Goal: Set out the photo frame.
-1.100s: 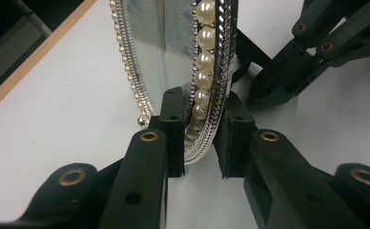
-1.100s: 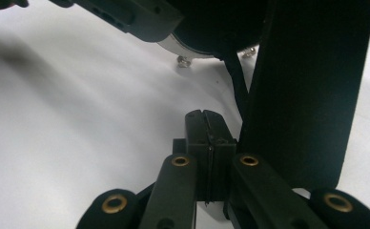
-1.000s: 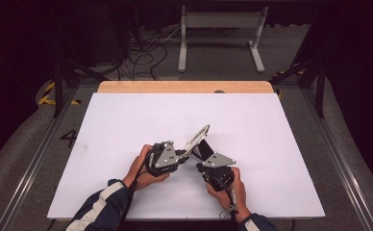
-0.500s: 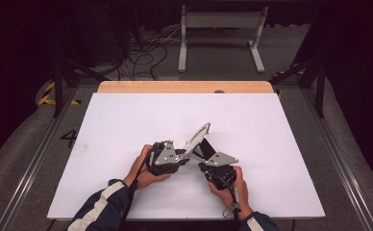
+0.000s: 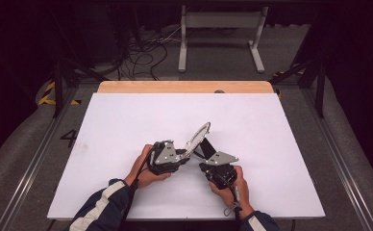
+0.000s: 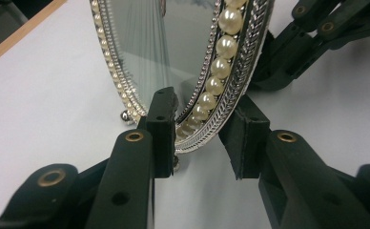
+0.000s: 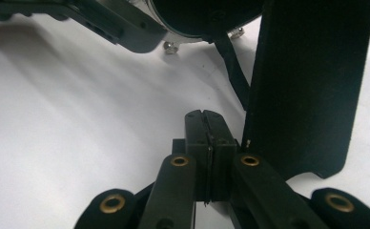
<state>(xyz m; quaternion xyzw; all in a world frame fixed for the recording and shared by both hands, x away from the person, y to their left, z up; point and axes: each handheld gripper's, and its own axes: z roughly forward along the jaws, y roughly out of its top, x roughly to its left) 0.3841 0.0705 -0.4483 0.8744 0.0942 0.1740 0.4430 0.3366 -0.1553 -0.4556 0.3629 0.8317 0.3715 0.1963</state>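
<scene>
An oval frame [image 5: 197,138] with a silver rim and a ring of pearls [image 6: 223,45] stands tilted on the white table [image 5: 127,120]. My left gripper [image 5: 188,153] has the frame's bottom rim between its pads [image 6: 163,125]. Its jaws have just been closing, and both pads touch the rim. The frame's black back stand [image 7: 307,86] leans out behind it. Next to that stand sits my right gripper [image 7: 205,119], shut with nothing between its pads. In the high view the right gripper [image 5: 204,155] points at the frame's back.
Small ball feet [image 7: 169,46] carry the frame on the table. A wooden strip [image 5: 184,86] edges the table's far side. Beyond it, cables [image 5: 146,53] and a white stand [image 5: 220,29] lie on the dark floor. Both hands work near the front edge.
</scene>
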